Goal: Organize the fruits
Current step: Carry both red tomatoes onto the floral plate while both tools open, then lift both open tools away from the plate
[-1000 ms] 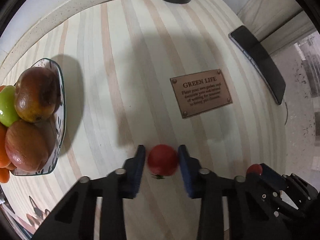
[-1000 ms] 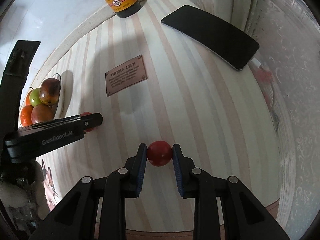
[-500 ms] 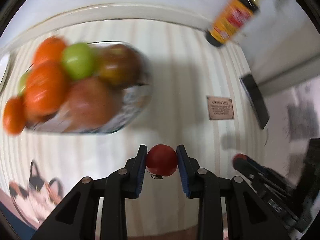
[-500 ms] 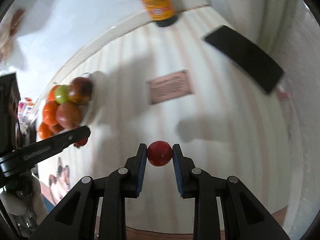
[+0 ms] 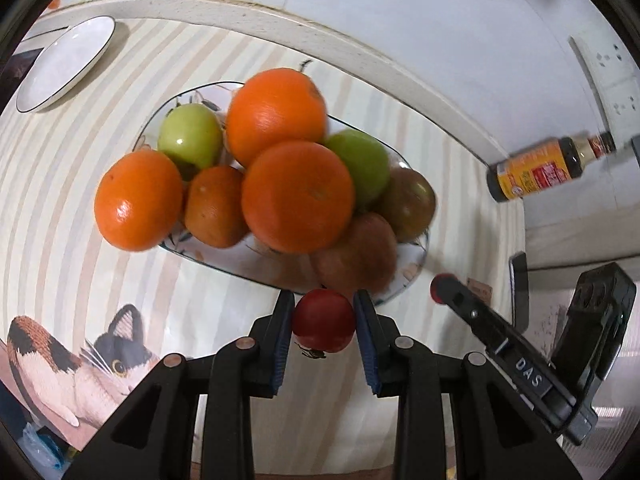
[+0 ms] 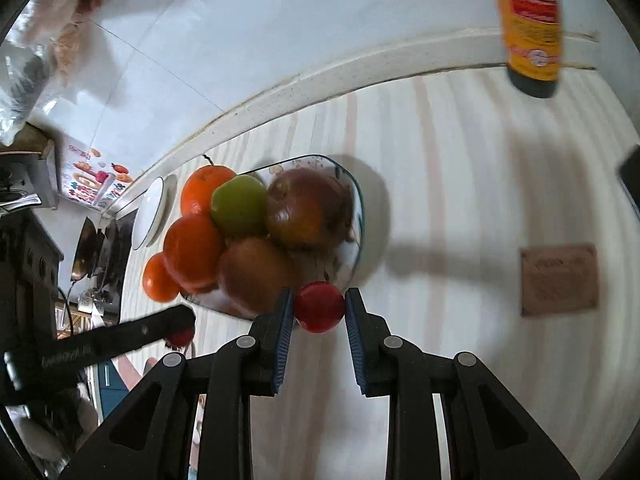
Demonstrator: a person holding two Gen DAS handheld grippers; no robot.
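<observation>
A patterned fruit plate point(image 5: 412, 276) on the striped table holds several oranges point(image 5: 298, 196), green fruits point(image 5: 190, 138) and brownish apples point(image 5: 356, 256). My left gripper point(image 5: 324, 320) is shut on a small red tomato point(image 5: 324, 326), held just in front of the plate's near edge. My right gripper point(image 6: 319, 306) is shut on another small red tomato point(image 6: 320, 307), held beside the plate point(image 6: 358, 216) at its near right edge. The left gripper's arm and its tomato point(image 6: 181, 336) show at the lower left of the right wrist view.
An empty white plate point(image 5: 64, 62) lies at the far left. A sauce bottle point(image 5: 544, 170) stands by the wall at the right. A brown plaque point(image 6: 560, 280) and a black phone point(image 5: 519, 292) lie to the right. A cat-print mat point(image 5: 76, 364) lies near the front edge.
Both grippers, each holding its tomato, have swung left from the open table near the plaque to the fruit plate. The plate is now close in front of both.
</observation>
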